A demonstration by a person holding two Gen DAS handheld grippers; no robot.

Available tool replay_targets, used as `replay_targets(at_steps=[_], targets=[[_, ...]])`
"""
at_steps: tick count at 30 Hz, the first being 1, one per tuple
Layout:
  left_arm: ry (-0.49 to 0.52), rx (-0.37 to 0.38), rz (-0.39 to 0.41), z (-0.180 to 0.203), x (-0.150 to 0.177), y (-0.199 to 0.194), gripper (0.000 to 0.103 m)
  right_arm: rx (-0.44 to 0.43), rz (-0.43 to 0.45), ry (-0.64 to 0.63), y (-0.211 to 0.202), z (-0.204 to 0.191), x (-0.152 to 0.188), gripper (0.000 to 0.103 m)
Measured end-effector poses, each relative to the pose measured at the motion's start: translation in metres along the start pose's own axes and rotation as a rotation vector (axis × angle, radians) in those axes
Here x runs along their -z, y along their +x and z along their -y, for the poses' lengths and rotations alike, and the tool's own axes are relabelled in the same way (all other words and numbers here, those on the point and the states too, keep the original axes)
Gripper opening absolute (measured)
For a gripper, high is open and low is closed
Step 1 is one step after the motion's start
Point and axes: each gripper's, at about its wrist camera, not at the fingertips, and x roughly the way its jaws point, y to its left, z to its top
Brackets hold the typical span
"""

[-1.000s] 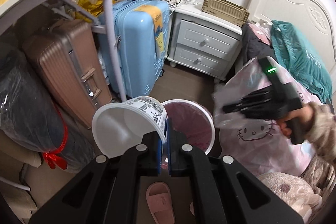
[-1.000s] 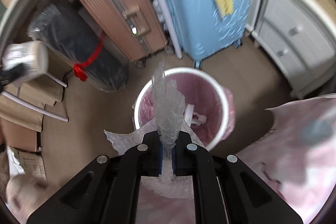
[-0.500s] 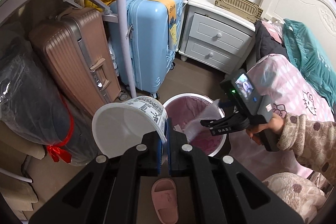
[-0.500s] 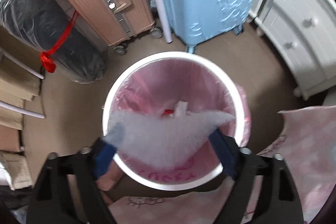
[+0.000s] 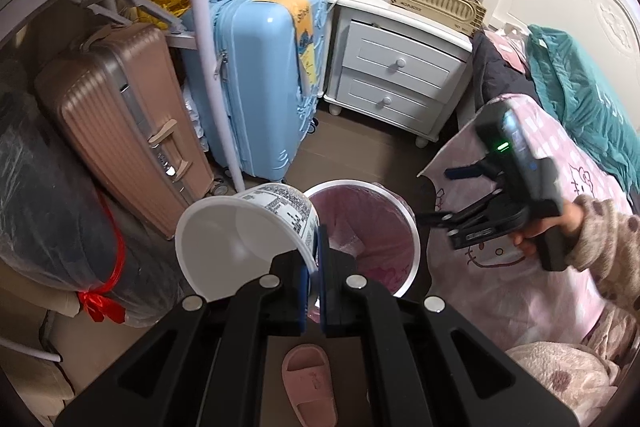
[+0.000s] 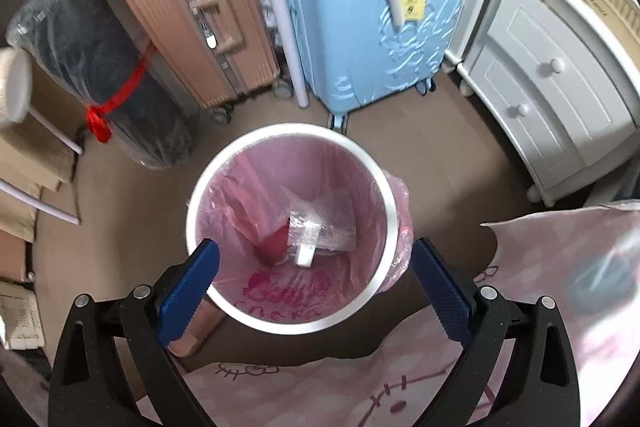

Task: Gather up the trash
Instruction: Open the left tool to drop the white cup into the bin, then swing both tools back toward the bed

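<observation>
Between the closed fingers of the left gripper [image 5: 313,263] sits the rim of a white paper bowl [image 5: 240,239], pinched by its wall, tipped on its side with the open mouth facing back toward the camera and the printed outside turned up. Just past the bowl and a little to the right stands the trash bin [image 5: 408,227], white-rimmed and lined with a pink bag; the bowl hangs at the bin's left edge, not over its middle. Below the fingers a pink slipper [image 5: 308,383] lies on the floor.

Directly ahead of the right gripper [image 6: 316,275], framed by its widely spread blue pads [image 6: 190,291], is the same bin [image 6: 288,327] seen from above. The right gripper holds nothing. At the bottom of the bag lies a crumpled piece of clear plastic wrap [image 6: 324,223] beside something red.

Beyond the bin, a blue suitcase [image 6: 372,7] stands upright with a rose-gold suitcase [image 6: 196,11] to its left, a white pole between them. Further left leans a dark bundle in clear plastic tied with red ribbon [image 6: 100,75]. To the right of the suitcases is a white nightstand [image 6: 552,79], and a pink patterned blanket [image 6: 560,287] spreads near the right gripper's lower right.
</observation>
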Motion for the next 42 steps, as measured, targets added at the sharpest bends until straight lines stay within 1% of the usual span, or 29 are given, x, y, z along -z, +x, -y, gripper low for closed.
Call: replay_targets(at_steps=[3,8,11,14,15,18,21,23,26,27,28,29,30,31,32,33,37,42], targets=[[0.032,0.018,-0.002,0.009,-0.004,0.008,0.004,-0.015,0.051,0.009,-0.035,0.005,0.009,0.094],[0.084,0.088,-0.003,0.027,-0.01,0.029,0.004,-0.044,0.127,0.046,-0.092,0.015,0.028,0.096],[0.123,0.138,-0.019,0.04,-0.012,0.055,0.004,-0.029,0.173,0.07,-0.127,0.024,0.048,0.096],[0.179,0.17,-0.048,0.056,-0.012,0.086,0.004,-0.014,0.195,0.113,-0.151,0.034,0.064,0.096],[0.195,0.187,-0.062,0.062,-0.013,0.1,0.004,-0.012,0.202,0.124,-0.156,0.037,0.068,0.096],[0.233,0.193,-0.096,0.076,-0.01,0.129,0.004,0.002,0.229,0.168,-0.176,0.046,0.081,0.096],[0.275,0.197,-0.126,0.089,-0.004,0.16,0.004,0.025,0.234,0.191,-0.183,0.051,0.09,0.096],[0.289,0.212,-0.149,0.095,0.001,0.182,0.004,0.037,0.231,0.204,-0.185,0.054,0.095,0.096],[0.311,0.216,-0.175,0.099,0.007,0.206,0.004,0.054,0.221,0.216,-0.187,0.057,0.102,0.096],[0.319,0.221,-0.186,0.1,0.009,0.214,0.011,0.061,0.219,0.214,-0.188,0.057,0.104,0.096],[0.322,0.221,-0.208,0.099,0.012,0.223,0.038,0.069,0.219,0.211,-0.189,0.057,0.105,0.096],[0.326,0.214,-0.225,0.099,0.013,0.228,0.059,0.072,0.22,0.209,-0.189,0.057,0.105,0.096],[0.336,0.194,-0.222,0.099,0.014,0.231,0.088,0.073,0.222,0.208,-0.19,0.057,0.105,0.096],[0.347,0.175,-0.194,0.098,0.016,0.23,0.096,0.074,0.223,0.208,-0.19,0.057,0.104,0.096],[0.357,0.158,-0.171,0.097,0.017,0.227,0.097,0.072,0.222,0.206,-0.19,0.057,0.104,0.096],[0.361,0.149,-0.171,0.096,0.017,0.226,0.097,0.072,0.223,0.205,-0.191,0.056,0.104,0.096],[0.379,0.081,-0.217,0.095,0.016,0.227,0.098,0.068,0.233,0.212,-0.192,0.053,0.103,0.096],[0.368,0.077,-0.196,0.092,0.011,0.208,0.098,0.066,0.245,0.212,-0.198,0.044,0.102,0.096]])
